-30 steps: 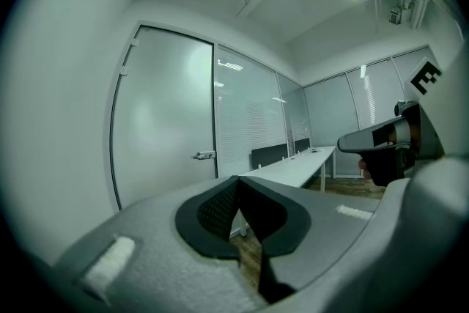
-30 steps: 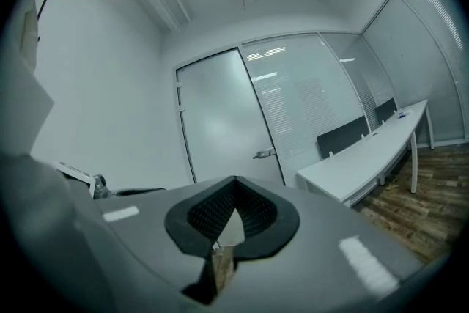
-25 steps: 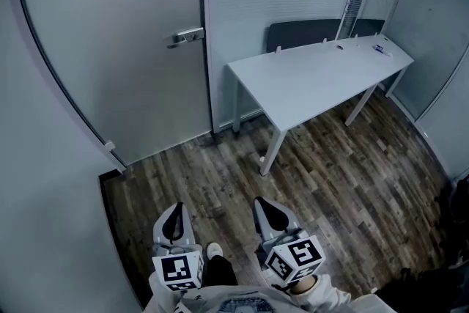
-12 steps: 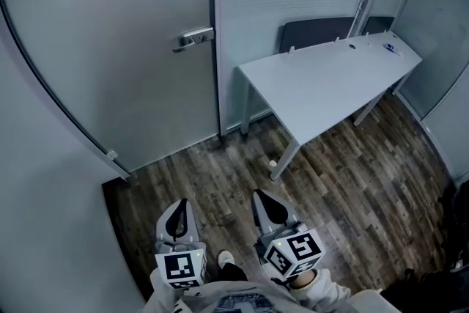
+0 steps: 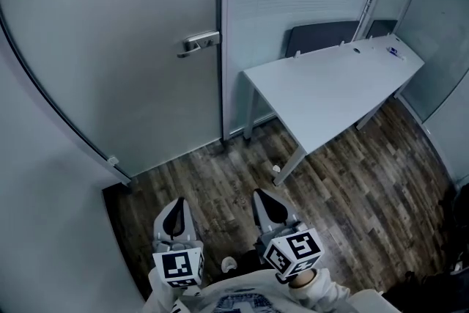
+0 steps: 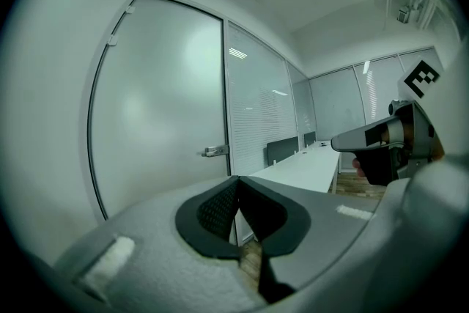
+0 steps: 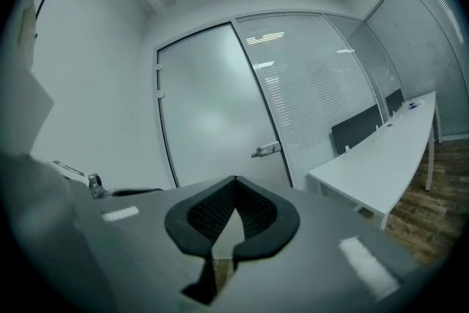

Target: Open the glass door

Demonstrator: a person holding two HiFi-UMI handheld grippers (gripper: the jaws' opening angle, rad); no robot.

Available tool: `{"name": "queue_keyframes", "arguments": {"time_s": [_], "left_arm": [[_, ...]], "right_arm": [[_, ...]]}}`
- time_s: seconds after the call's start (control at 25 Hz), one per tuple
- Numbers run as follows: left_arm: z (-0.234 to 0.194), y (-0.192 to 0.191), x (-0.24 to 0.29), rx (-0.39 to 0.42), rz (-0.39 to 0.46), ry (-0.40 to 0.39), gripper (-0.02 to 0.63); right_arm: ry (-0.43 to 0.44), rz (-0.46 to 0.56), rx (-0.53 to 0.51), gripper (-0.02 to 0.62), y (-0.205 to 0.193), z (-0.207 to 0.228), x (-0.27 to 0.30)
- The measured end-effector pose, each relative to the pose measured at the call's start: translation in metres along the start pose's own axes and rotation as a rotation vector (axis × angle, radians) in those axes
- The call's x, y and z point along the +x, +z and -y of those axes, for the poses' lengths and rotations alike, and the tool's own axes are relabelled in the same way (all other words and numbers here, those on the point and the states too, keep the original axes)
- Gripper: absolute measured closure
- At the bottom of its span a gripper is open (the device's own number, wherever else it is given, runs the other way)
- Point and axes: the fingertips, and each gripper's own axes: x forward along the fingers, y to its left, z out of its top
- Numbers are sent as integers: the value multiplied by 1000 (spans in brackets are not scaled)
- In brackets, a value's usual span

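I judge this the approach. My left gripper (image 5: 176, 215) and right gripper (image 5: 267, 206) are both pinched together and empty. The door (image 5: 110, 55) stands closed, its handle (image 5: 199, 42) at 12 o'clock, well apart. Next, one gripper must reach the handle.

Left gripper (image 6: 236, 183), jaws together and empty, well apart from the frosted glass door (image 6: 157, 113) and its handle (image 6: 214, 151)

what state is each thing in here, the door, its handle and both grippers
glass door: closed
door handle: level, nothing touching it
left gripper: shut, empty, well short of the door
right gripper: shut, empty, well short of the door
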Motion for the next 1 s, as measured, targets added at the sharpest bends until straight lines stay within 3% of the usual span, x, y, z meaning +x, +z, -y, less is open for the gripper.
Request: {"name": "queue_keyframes", "arguments": {"time_s": [0.4, 1.0], "left_arm": [[-17, 10, 50, 9, 27, 41, 601], [-41, 43, 231, 8, -15, 129, 601]], "right_arm": [[41, 21, -10, 592, 18, 21, 56], [141, -22, -10, 592, 70, 112, 224]]}}
